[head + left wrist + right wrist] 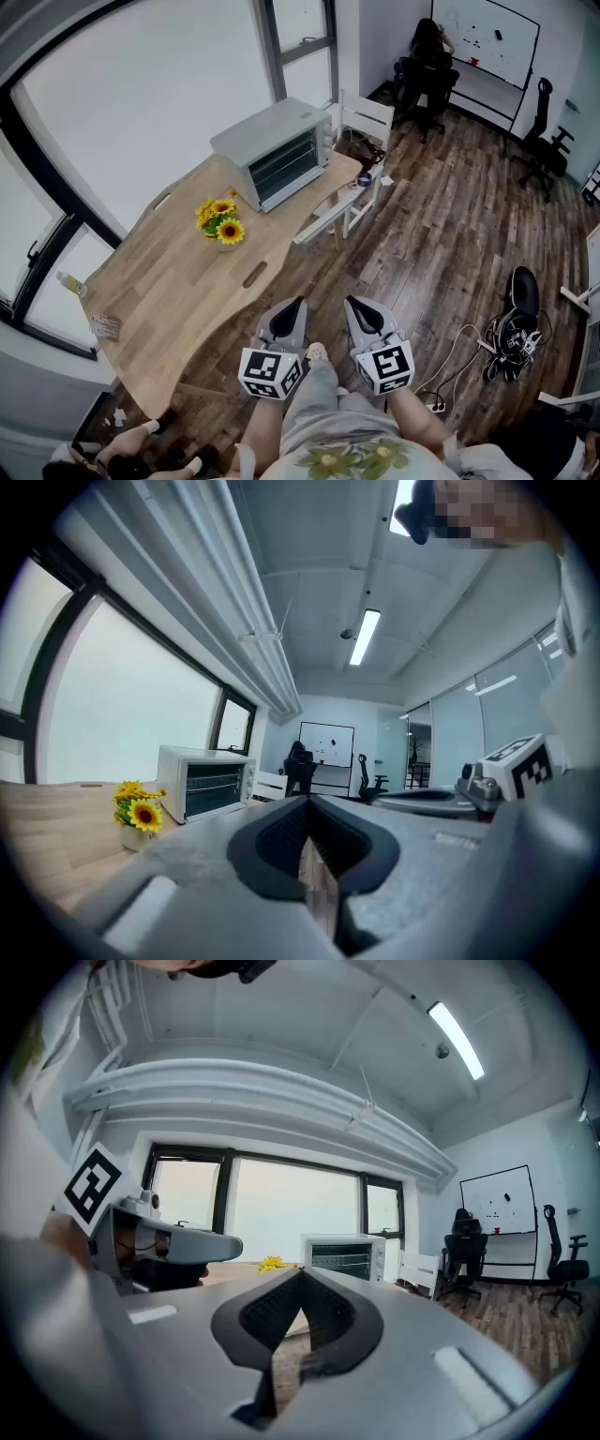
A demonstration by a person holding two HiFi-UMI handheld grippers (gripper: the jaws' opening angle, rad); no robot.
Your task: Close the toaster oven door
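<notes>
1. So, the toaster oven [277, 152] sits at the far end of the wooden bench [169, 281], right by the big window. Its glass door faces out toward the room. From the head view the door looks flush against the oven's front, so it's up and closed.
2. The left hand-held gripper [298, 306] is held low, close to the person's body. It's off the near edge of the bench and over the wood floor [441, 234], tip pointing forward. In the left gripper view its jaws meet at the tip with nothing pinched in them. Only floor shows through the opening behind the tips.
3. The right hand-held gripper [350, 304] is just beside the left one, at about the same height and pointing the same way. Its jaws are pressed together too, and it's holding nothing.
4. Both are well apart from the oven and aren't touching anything. Their marker cubes sit back near the person's knees.
5. A little pot of sunflowers [221, 223] stands on the bench between the oven and the two grippers, nearer the oven.
6. A white chair [364, 122] stands just past the oven's right end, and a low white bit of furniture sits beside the bench edge.
7. Way at the back, a person [431, 45] is at a whiteboard [492, 37], with black office chairs nearby. There's also a tangle of cables [506, 339] on the floor off to the right.
</notes>
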